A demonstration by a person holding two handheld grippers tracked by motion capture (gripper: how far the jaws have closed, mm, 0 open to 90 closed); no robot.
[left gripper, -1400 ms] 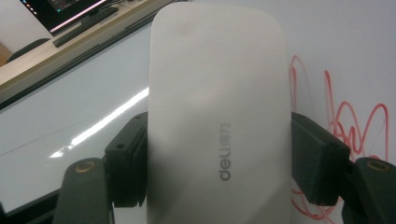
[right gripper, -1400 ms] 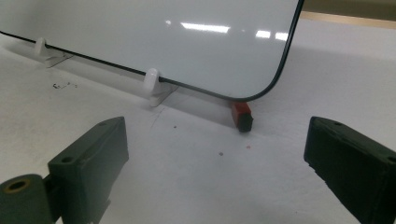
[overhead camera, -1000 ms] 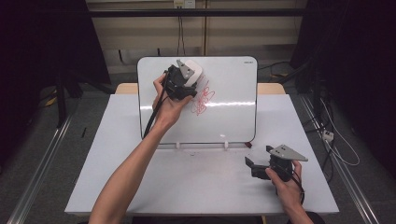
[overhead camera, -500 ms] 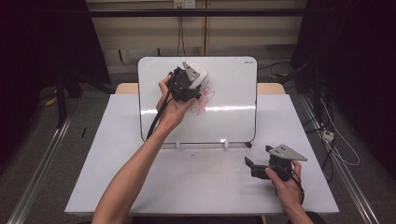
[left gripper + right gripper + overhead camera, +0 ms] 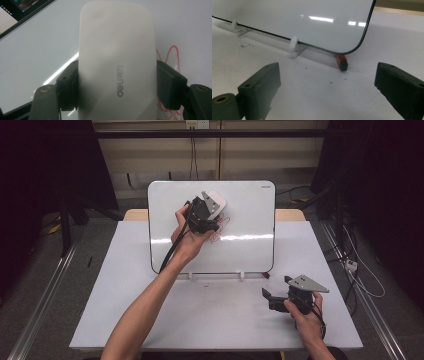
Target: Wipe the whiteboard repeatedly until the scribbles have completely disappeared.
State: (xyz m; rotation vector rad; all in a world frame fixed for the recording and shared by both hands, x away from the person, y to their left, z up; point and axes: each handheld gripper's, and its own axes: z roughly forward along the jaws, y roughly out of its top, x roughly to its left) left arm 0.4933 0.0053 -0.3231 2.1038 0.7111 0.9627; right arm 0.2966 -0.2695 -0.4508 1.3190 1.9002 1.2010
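A white board (image 5: pixel 250 245) stands upright on the white table (image 5: pixel 125 320), with a red scribble (image 5: pixel 221 227) near its middle. My left gripper (image 5: pixel 212 208) is shut on a white eraser (image 5: pixel 217 200) and holds it against the board just above and left of the scribble. Seen from the left gripper view, the eraser (image 5: pixel 116 62) sits clamped between both jaws, and the red lines (image 5: pixel 172 53) show at its right edge. My right gripper (image 5: pixel 268 299) rests low on the table at the front right, open; nothing sits between its jaws (image 5: pixel 327 85).
A small red and black object (image 5: pixel 342 62) lies on the table under the board's lower right corner. White clip feet (image 5: pixel 293 44) hold the board's bottom edge. Dark floor, rails and cables surround the table.
The left gripper has slid the eraser rightward and slightly down across the board, closer to the red scribble. The right gripper has stayed where it was.
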